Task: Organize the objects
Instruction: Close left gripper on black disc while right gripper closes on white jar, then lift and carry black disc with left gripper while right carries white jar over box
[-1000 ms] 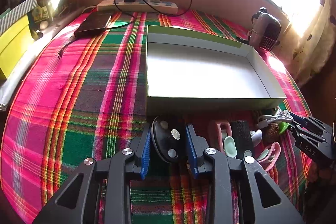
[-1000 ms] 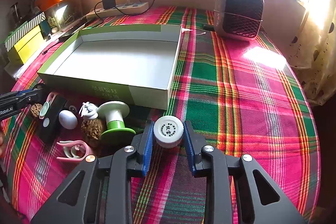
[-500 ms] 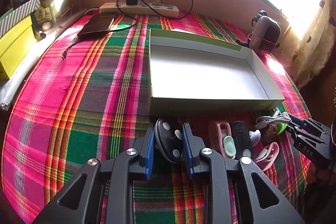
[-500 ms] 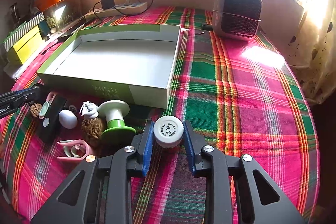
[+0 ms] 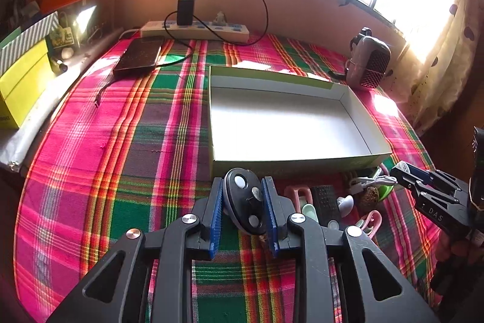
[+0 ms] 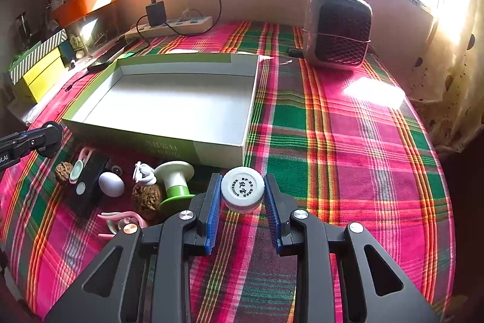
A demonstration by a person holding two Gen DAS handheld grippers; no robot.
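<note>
My left gripper (image 5: 243,192) is shut on a black oval disc with white buttons (image 5: 245,203) and holds it lifted just in front of the shallow green-and-white box (image 5: 290,162). My right gripper (image 6: 242,192) is shut on a small white round jar (image 6: 242,189) near the box's front right corner (image 6: 242,150). Loose items lie on the plaid cloth before the box: a green-and-white spool (image 6: 175,183), a walnut (image 6: 146,199), a white egg (image 6: 111,184), a black remote (image 6: 87,186), pink clips (image 6: 121,220).
A small heater (image 6: 338,29) stands at the back right. A power strip with charger (image 5: 193,29) and a phone (image 5: 139,56) lie at the back left. Yellow boxes (image 5: 21,87) line the left edge. The right gripper shows in the left wrist view (image 5: 435,192).
My left gripper closed on the black disc and raised it off the cloth, tilting it. The right gripper stayed around the white jar, barely moving.
</note>
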